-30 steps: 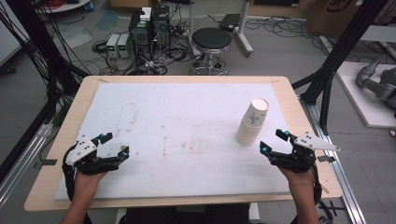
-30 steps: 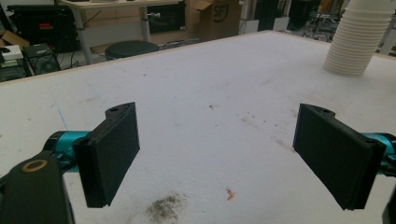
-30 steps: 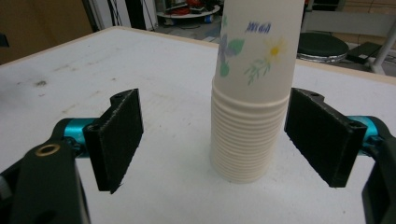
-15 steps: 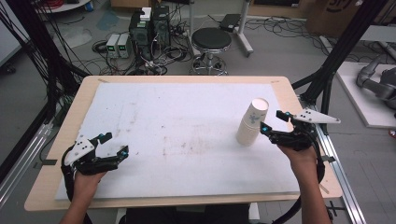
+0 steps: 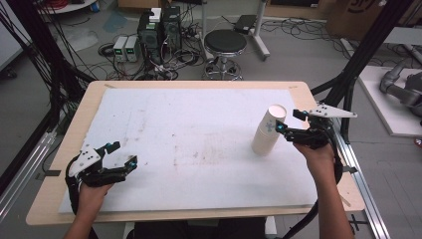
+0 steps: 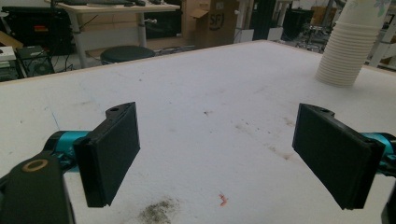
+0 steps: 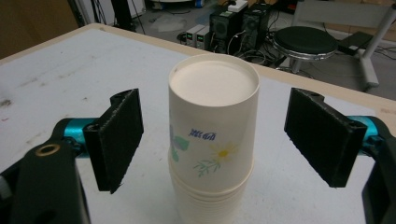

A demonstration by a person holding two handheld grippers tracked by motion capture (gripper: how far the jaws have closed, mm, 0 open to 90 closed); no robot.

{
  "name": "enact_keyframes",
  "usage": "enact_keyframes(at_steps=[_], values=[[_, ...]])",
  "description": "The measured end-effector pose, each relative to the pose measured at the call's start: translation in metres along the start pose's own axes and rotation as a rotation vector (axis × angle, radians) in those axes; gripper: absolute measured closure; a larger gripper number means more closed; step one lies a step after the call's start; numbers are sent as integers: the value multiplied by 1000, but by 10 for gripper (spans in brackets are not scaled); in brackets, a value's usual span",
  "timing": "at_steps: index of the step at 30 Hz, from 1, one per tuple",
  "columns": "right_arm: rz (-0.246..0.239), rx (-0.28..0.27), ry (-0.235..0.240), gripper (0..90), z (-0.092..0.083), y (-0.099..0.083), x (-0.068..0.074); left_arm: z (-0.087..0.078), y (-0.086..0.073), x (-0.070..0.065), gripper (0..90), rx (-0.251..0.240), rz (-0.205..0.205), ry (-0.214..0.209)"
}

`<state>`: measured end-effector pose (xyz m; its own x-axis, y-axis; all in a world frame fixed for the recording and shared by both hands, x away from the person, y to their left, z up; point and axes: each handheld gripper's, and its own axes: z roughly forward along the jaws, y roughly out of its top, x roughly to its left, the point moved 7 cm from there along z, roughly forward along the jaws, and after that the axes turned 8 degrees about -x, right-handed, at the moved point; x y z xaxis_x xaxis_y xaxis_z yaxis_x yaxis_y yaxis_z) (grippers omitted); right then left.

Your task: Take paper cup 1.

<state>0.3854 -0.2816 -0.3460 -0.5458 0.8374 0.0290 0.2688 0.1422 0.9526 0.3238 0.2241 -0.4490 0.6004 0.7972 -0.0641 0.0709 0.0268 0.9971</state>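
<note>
White padding covered the wooden bench (image 5: 59, 209), and it had some small dirty marks on it. Behind the bench stood a black stool (image 5: 225, 42) and some computer boxes (image 5: 159, 27) on the floor with lots of cables.

A stack of paper cups (image 5: 267, 130) stood upside down on the right side of the bench. The top cup had a little flower and blue writing on its side.

The right gripper (image 5: 290, 124) was up by the top of the stack, just beside it. Its jaws were wide open. In the right gripper view the top cup (image 7: 213, 121) sat between the two black jaws, but there was a gap on each side, so the jaws did not touch it.

The left gripper (image 5: 119, 153) was far away, at the near left part of the bench. Its jaws were open too, with nothing between them. In the left gripper view the stack of cups (image 6: 348, 44) stood well apart, at the far right.
</note>
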Motion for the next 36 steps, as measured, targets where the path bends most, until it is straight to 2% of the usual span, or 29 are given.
enact_keyframes(at_steps=[5, 12, 18, 21, 22, 24, 26, 27, 31, 36], values=[[-3, 17, 9, 200, 9, 2, -3, 1, 0, -1, 148, 4, 3, -6], [-4, 87, 17, 200, 29, 1, -1, 2, -1, -1, 148, 8, -1, -9], [-11, 116, 11, 201, 40, 0, -1, 2, -2, -1, 149, 10, -3, -11], [7, 122, 7, 207, 44, -1, -3, 2, -2, -1, 148, 11, -3, -12], [-1, 129, 14, 255, 46, -2, -3, 2, -2, -1, 148, 12, -3, -13], [2, 135, 21, 265, 47, -2, -2, 2, -3, -1, 148, 13, -5, -13], [-1, 135, 19, 273, 47, -2, -3, 2, -3, -1, 148, 14, -5, -15], [2, 136, 15, 319, 47, -2, -3, 2, -3, -1, 148, 13, -8, -15], [3, 129, 15, 328, 47, 0, -3, 3, -3, -1, 148, 15, -7, -18], [7, 93, 7, 333, 42, 14, -3, 4, -3, -1, 148, 16, -7, -20]])
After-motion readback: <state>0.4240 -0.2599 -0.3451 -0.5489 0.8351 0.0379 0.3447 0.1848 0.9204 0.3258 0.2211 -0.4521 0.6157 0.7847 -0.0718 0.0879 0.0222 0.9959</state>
